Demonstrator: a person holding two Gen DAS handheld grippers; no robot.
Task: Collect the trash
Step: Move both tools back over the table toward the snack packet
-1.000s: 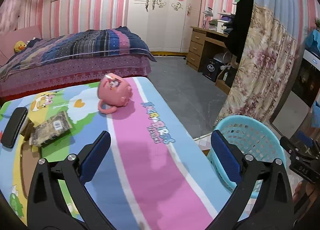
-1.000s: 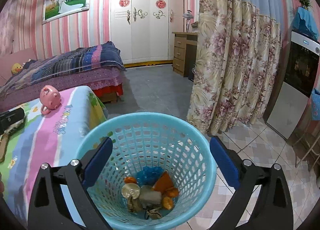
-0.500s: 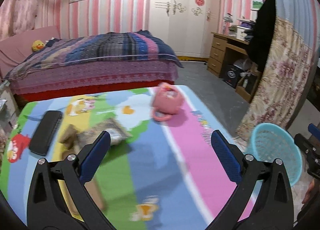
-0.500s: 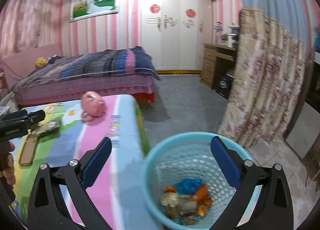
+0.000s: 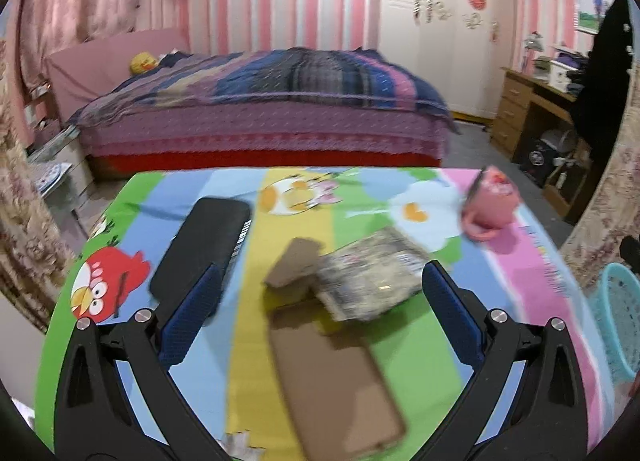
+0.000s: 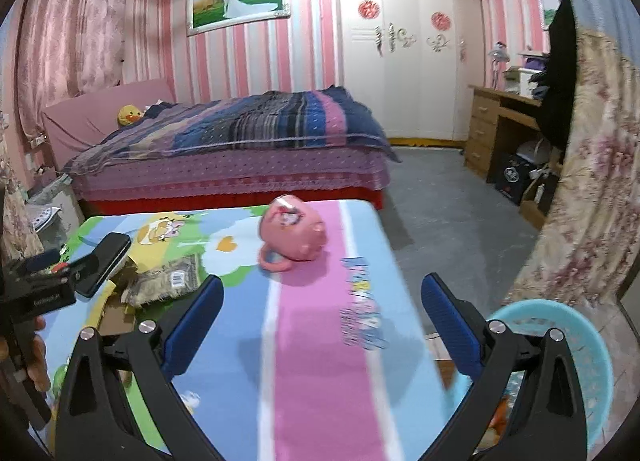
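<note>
table cover (image 5: 520, 293) printed cloth, smooth, matt. snack wrapper (image 5: 372, 281) crinkled plastic film, shiny. brown cardboard pieces (image 5: 336, 377) matt, flat. black case (image 5: 200, 249) smooth matt. pink mug (image 6: 294, 235) glossy, looks ceramic. basket (image 6: 580, 345) turquoise perforated plastic. gripper pads (image 5: 192, 317) blue textured rubber, arms matt black plastic, silver metal screws.

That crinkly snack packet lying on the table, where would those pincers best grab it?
Probably from above, at a raised edge. The snack packet lies nearly flat on the table, partly over brown cardboard, so its lifted, crumpled near edge gives the open left gripper something to pinch.
</note>
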